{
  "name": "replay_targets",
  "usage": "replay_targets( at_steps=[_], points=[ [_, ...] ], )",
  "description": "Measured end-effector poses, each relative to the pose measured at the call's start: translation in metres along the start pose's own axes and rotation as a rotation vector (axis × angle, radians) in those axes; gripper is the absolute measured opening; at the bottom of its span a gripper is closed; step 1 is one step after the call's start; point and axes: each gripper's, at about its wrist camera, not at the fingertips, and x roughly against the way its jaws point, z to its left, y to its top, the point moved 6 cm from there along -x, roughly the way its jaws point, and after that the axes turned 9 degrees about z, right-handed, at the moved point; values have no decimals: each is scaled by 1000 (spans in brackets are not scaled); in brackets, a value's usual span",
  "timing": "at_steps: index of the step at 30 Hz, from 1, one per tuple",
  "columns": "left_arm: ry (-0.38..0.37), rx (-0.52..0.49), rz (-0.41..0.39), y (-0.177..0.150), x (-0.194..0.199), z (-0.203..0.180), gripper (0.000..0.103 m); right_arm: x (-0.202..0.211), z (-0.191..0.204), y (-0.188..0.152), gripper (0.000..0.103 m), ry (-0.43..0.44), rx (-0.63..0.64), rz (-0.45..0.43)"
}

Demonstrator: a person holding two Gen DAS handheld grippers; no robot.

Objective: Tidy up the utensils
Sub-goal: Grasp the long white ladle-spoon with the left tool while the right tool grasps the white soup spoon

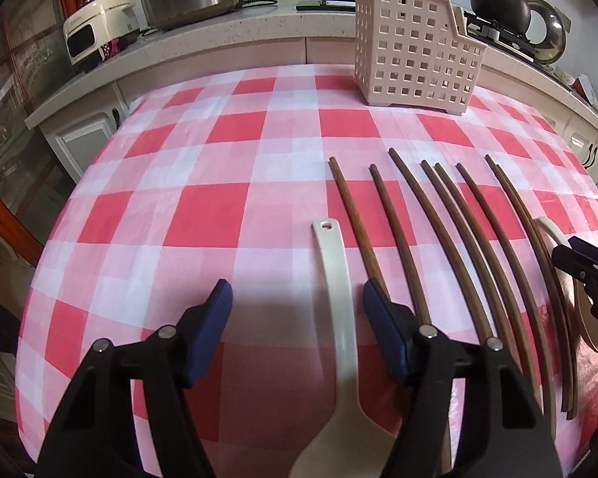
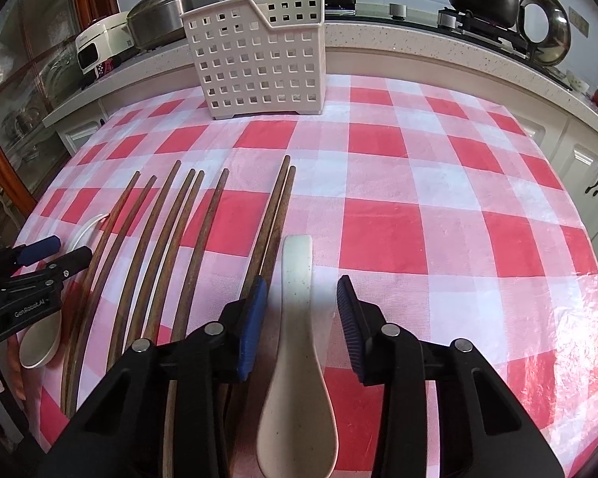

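Nothing sorted yet as far as I can see. White perforated plastic utensil caddy (image 2: 259,55) stands at the far side of the red-and-white checked counter (image 2: 438,207), and no utensil shows above its rim; I can't see inside it.

My left claw (image 1: 298,302) is released, jaws spread wide, hovering low over the long white plastic rice paddle (image 1: 339,279). The paddle lies flat with its handle pointing away toward the caddy and its blade near me, sitting between my fingers but closer to the right one; not gripped.

My right claw (image 2: 302,298) is also released, jaws apart, straddling the short white ceramic soup spoon (image 2: 295,342). The spoon lies flat, bowl toward me, handle pointing away, untouched by either pad as far as I can tell.

Between the two spoons, eight dark brown wooden chopsticks (image 2: 167,247) lie on the cloth in a loose fan, tips pointing toward the caddy, some paired close, others apart. All are loose on the counter, well short of the caddy.

So judged from this: zero items placed. Left to do: both white utensils, then every chopstick, all into the caddy. Both claws look lined up for a first pick, each over its own spoon. Chopsticks are thin and flat on cloth, likely the fiddlier grabs
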Motion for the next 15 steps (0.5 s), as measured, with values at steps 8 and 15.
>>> replay_targets(
  at_steps=[8,15],
  points=[
    [-28,12,-11,1,-1,0,46,-3,1,1,27,6,-1,2],
    [-28,10,-34,3,-1,-2,33,-4,0,0,18,5,-4,-2]
  ],
)
